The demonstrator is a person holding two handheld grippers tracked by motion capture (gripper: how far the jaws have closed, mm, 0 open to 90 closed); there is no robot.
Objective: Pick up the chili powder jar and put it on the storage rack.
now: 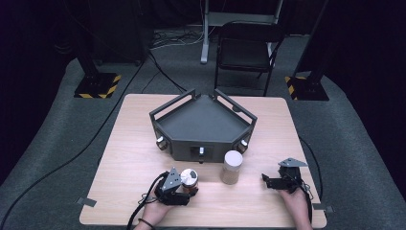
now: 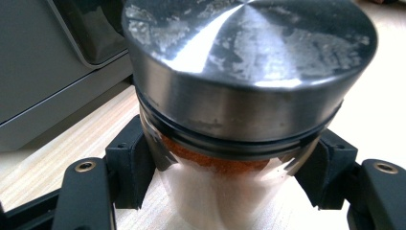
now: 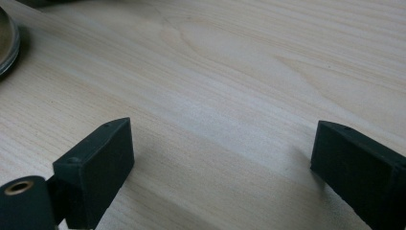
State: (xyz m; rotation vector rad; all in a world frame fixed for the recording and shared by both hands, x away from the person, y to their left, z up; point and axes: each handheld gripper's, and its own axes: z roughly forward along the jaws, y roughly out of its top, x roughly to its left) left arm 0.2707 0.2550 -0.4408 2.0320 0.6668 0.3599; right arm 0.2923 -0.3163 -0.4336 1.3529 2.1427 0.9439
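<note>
The left gripper (image 1: 187, 188) is gripping a small glass jar (image 2: 230, 143) with a metal lid (image 2: 249, 57) and orange-red powder inside; its jaws are pressing on both sides of the glass. The jar is standing upright on the wooden table (image 1: 124, 158), near the front edge, before the dark tray (image 1: 203, 124). A taller jar (image 1: 232, 166) is standing well apart to its right. The right gripper (image 3: 220, 163) is resting with jaws wide apart over bare wood.

Left gripper (image 1: 187, 188) clamped, right gripper (image 1: 266, 180) agape
</note>
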